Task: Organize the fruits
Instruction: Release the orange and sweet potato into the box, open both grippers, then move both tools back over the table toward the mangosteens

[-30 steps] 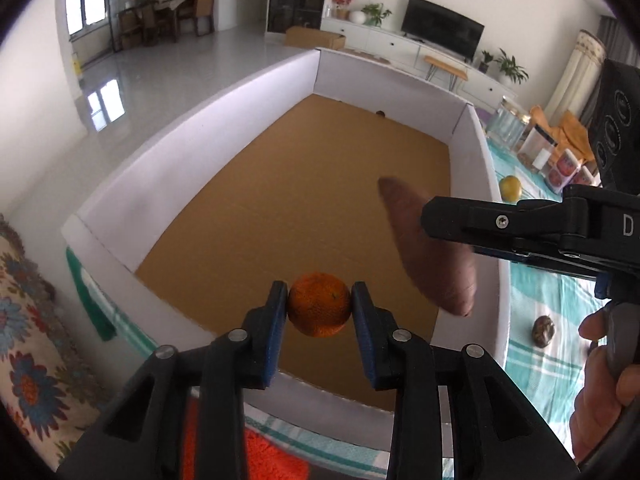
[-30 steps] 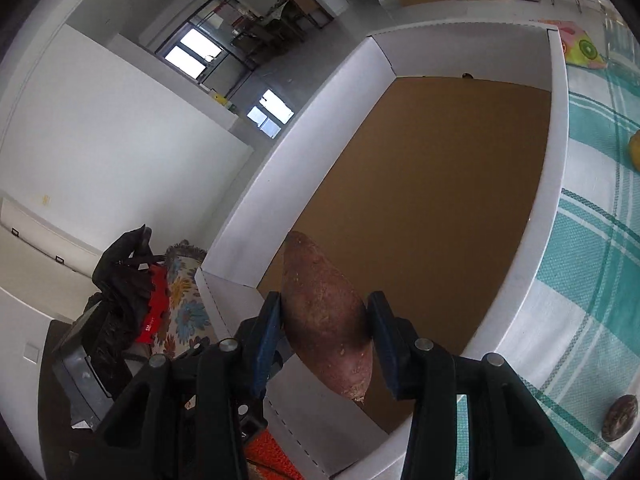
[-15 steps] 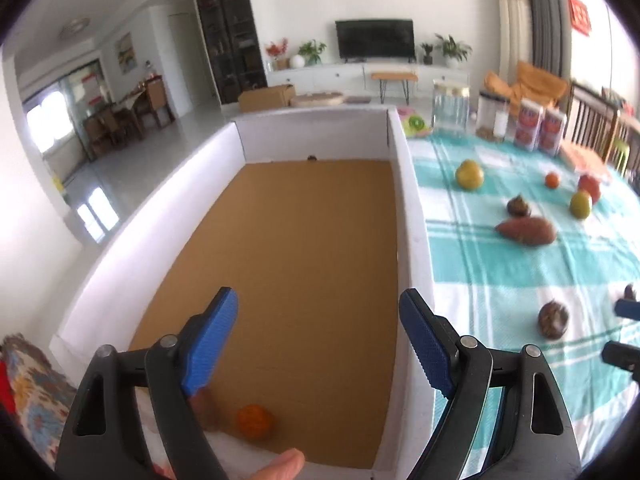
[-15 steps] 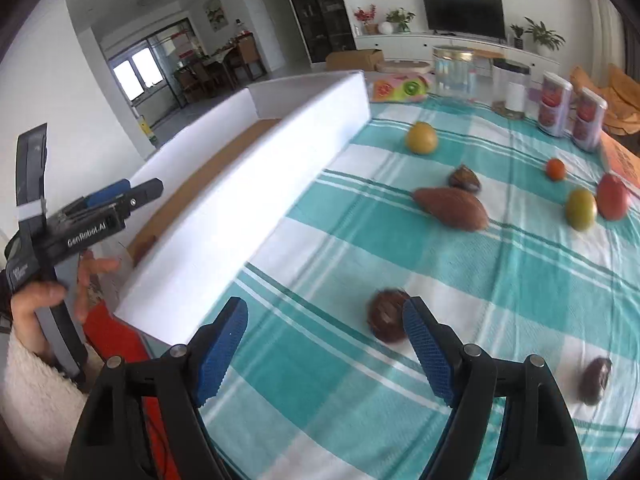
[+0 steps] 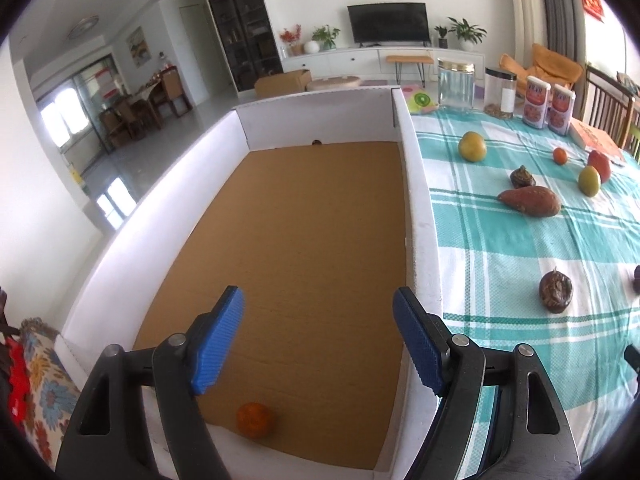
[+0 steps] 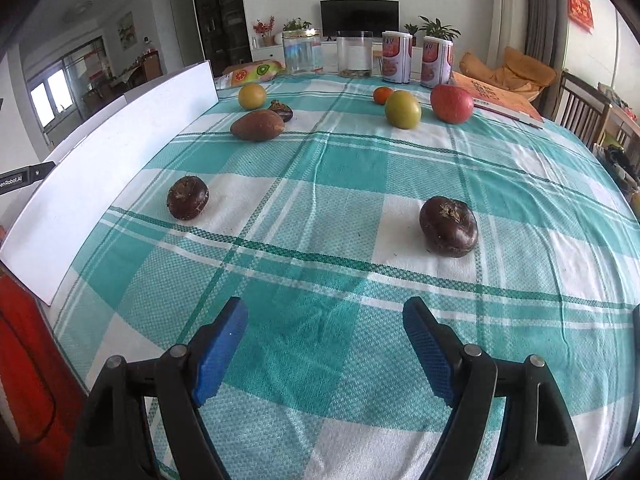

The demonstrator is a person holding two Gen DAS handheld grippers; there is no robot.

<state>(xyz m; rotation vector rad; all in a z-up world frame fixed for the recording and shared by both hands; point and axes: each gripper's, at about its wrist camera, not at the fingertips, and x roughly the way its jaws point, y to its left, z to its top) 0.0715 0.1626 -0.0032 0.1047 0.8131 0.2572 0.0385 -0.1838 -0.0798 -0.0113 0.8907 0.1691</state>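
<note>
Left gripper (image 5: 318, 336) tilts over the box (image 5: 416, 208), closing slightly, empty; right gripper (image 6: 324, 344) spread.

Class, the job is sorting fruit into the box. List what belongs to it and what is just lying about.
Job: white box, orange, red apple, green fruit, sweet potato.
Lying about: glass jar, two cans, book.

Both tongs released; the orange (image 5: 255, 420) now lies in the box (image 5: 120, 248).
</note>
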